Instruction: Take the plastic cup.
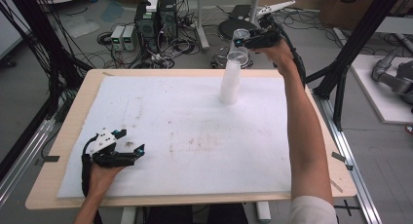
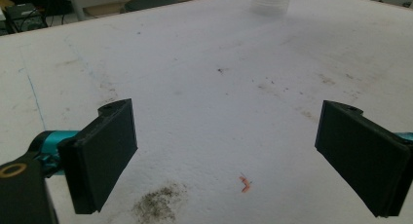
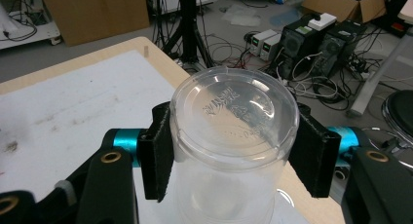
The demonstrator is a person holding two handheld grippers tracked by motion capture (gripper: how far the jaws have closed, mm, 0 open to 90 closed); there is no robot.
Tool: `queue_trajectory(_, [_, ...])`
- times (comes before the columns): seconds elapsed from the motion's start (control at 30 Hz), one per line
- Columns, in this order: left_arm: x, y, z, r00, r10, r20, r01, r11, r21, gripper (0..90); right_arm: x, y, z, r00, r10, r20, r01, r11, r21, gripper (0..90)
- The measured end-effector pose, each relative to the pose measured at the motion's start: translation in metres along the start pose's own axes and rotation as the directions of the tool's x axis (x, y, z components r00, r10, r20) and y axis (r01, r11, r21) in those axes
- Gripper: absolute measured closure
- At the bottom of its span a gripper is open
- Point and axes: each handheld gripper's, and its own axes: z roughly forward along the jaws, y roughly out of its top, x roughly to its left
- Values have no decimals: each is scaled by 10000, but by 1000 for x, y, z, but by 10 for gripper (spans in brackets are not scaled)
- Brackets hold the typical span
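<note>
We see a wooden table (image 1: 63,136) covered by a white foam sheet (image 1: 185,131) that is stained in places. From the high view, the left gripper (image 1: 132,142) rests low on the sheet at the near left corner, held in the person's left hand (image 1: 100,177). Its jaws stand wide apart with nothing between them; in the left gripper view we see bare sheet between the two black pads (image 2: 104,153), a dark smudge (image 2: 158,204) and a small orange scrap (image 2: 245,182) lying just ahead of them.

The right gripper (image 1: 242,41) is raised above the far edge of the table, at the end of the person's outstretched right arm (image 1: 304,131). It is clamped on a clear plastic cup (image 1: 239,38), held upside down, one jaw on each side of the wall. In the right gripper view we look onto the cup's flat base (image 3: 236,112), which carries embossed lettering too faint for us to read.

Just below the held cup stands a stack of cups (image 1: 230,80), upright on the far part of the sheet. We cannot tell from the high view whether the held cup touches the top of the stack. The foot of the stack shows at the top edge of the left gripper view.

Beyond the table, the floor (image 1: 97,19) holds cables, computer cases (image 1: 156,19) and cardboard boxes (image 3: 92,12).
</note>
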Motion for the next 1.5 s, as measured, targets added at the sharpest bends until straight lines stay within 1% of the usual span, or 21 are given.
queue_trajectory(0.13, [0, 0, 0, 10000, 9, -3, -9, 10000, -1, 80, 6, -4, -5, 9999, -60, -123, 58, 9999, -159, 404])
queue_trajectory(0.2, [0, 0, 0, 10000, 23, -19, -23, 10000, -1, 80, 10, -7, -9, 9997, 0, -226, -5, 9998, -215, 404])
queue_trajectory(0.27, [0, 0, 0, 10000, 45, -17, -45, 10000, 3, 80, 15, -10, -14, 9997, 61, -253, -68, 9997, -255, 404])
queue_trajectory(0.3, [0, 0, 0, 10000, 42, -17, -42, 10000, 6, 80, 17, -12, -16, 9995, -5, -301, -4, 9996, -289, 404])
queue_trajectory(0.37, [0, 0, 0, 10000, 22, -4, -22, 10000, -2, 80, 23, -15, -21, 9991, 55, -422, -71, 9993, -376, 404])
queue_trajectory(0.4, [0, 0, 0, 10000, 12, 9, -12, 10000, 7, 80, 26, -17, -24, 9989, 10, -464, -31, 9989, -457, 403])
queue_trajectory(0.5, [0, 0, 0, 10000, -47, 12, 48, 10000, -26, 80, 39, -21, -32, 9981, -59, -618, 18, 9978, -659, 404])
queue_trajectory(0.53, [0, 0, 0, 10000, -61, 15, 61, 10000, -33, 79, 44, -23, -35, 9972, -64, -744, 13, 9976, -694, 403])
queue_trajectory(0.67, [0, 0, 0, 10000, -62, 26, 62, 10000, -26, 80, 68, -30, -44, 9926, -393, -1149, 285, 9952, -940, 403])
queue_trajectory(0.7, [1, 0, 0, 10000, -41, 17, 41, 10000, -34, 80, 74, -31, -45, 9908, -504, -1259, 385, 9947, -953, 404])
queue_trajectory(0.83, [1, 0, 0, 10000, -37, 47, 37, 10000, -20, 80, 96, -40, -50, 9835, -702, -1668, 539, 9935, -1002, 404])
queue_trajectory(0.9, [0, 0, 0, 10000, -28, 64, 28, 10000, -12, 80, 106, -44, -52, 9812, -814, -1752, 649, 9931, -979, 404])
queue_trajectory(1.07, [0, 0, 0, 10000, 11, 84, -11, 10000, 14, 80, 127, -58, -53, 9723, -854, -2174, 595, 9906, -1233, 405])
queue_trajectory(1.13, [0, 0, 0, 10000, -2, 78, 2, 10000, 7, 79, 135, -65, -51, 9690, -930, -2290, 670, 9906, -1189, 405])
queue_trajectory(1.2, [0, 0, 0, 10000, -19, 74, 19, 10000, -5, 80, 142, -72, -50, 9641, -899, -2500, 616, 9910, -1188, 405])
queue_trajectory(1.3, [0, 0, 0, 10000, -19, 75, 19, 10000, -8, 80, 151, -81, -46, 9564, -1022, -2735, 723, 9905, -1171, 406])
queue_trajectory(1.33, [0, 0, 0, 10000, -20, 79, 20, 10000, -4, 79, 154, -84, -44, 9545, -1041, -2795, 762, 9911, -1091, 406])
queue_trajectory(1.4, [0, 0, 0, 10000, -8, 83, 8, 10000, -17, 80, 160, -90, -41, 9470, -1183, -2986, 919, 9906, -1011, 406])
queue_trajectory(1.43, [0, 0, -1, 10000, -4, 69, 4, 10000, -37, 80, 162, -92, -39, 9437, -1248, -3062, 962, 9896, -1068, 407])
queue_trajectory(1.47, [0, 0, -1, 10000, -8, 71, 9, 10000, -53, 80, 165, -95, -37, 9388, -1203, -3227, 936, 9909, -969, 407])
queue_trajectory(1.5, [0, 0, -1, 10000, 3, 83, -3, 10000, -59, 80, 167, -98, -35, 9346, -1257, -3327, 997, 9906, -941, 407])
